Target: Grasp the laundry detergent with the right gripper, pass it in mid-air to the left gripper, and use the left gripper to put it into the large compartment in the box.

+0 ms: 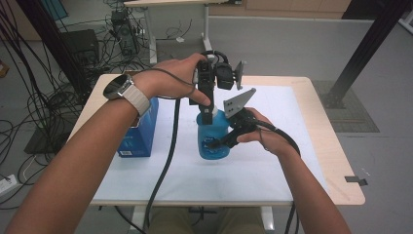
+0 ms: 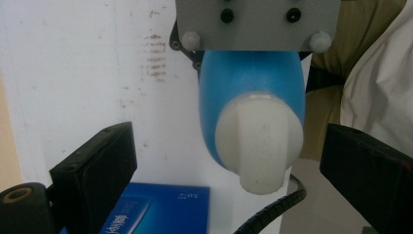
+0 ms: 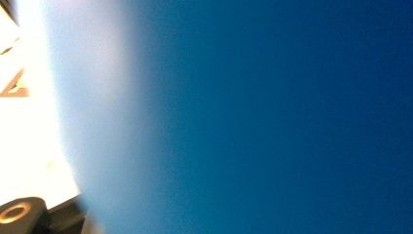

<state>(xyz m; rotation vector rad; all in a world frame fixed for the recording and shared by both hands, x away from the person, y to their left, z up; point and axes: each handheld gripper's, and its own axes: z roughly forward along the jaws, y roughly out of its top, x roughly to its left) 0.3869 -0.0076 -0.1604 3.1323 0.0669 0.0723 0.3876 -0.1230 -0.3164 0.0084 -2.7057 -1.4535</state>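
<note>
A blue bottle (image 1: 213, 139) with a white cap (image 1: 208, 115) stands upright on the white table top (image 1: 272, 161). My right gripper (image 1: 217, 143) comes in from the right and is shut on the bottle's body; in the right gripper view its blue wall (image 3: 268, 117) looms close and blurred. My left gripper (image 1: 208, 108) points down over the cap. In the left gripper view its jaws stand open (image 2: 229, 180), wide apart on either side of the cap (image 2: 258, 146) and clear of it. Beyond the bottle (image 2: 251, 83) is the right gripper's grey plate (image 2: 258, 24).
A blue box (image 1: 139, 131) lies on the table left of the bottle, under my left forearm, and shows again (image 2: 160, 209) in the left gripper view. A black cable (image 1: 168, 156) trails over the table's front edge. Cables and equipment crowd the floor at far left.
</note>
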